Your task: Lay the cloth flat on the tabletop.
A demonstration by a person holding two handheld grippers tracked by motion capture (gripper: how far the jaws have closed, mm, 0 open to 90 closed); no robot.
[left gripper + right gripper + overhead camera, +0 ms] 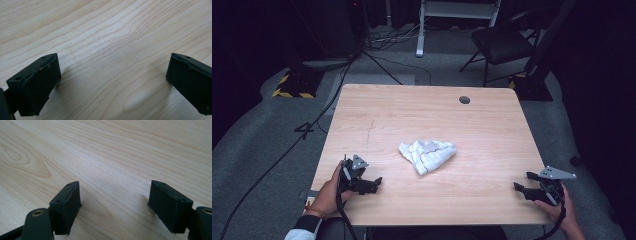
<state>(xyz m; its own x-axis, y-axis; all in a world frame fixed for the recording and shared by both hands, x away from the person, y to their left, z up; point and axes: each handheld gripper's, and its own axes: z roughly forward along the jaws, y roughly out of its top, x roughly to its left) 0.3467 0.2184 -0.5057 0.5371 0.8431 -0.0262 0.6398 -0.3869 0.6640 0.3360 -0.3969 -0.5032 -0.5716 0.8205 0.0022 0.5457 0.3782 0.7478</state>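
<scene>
White crumpled cloth [427, 155] shows from above; both claw views show spread jaws over bare wood.

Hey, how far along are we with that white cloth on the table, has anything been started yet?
Nothing looks done: the white cloth lies crumpled mid-table, untouched. In hand, nothing either: the left claw and right claw both sit open near the front corners, well apart from the cloth, with bare wood between their jaws in both gripper views. Left to do, most likely: reach in, grasp the cloth and handle it.
</scene>
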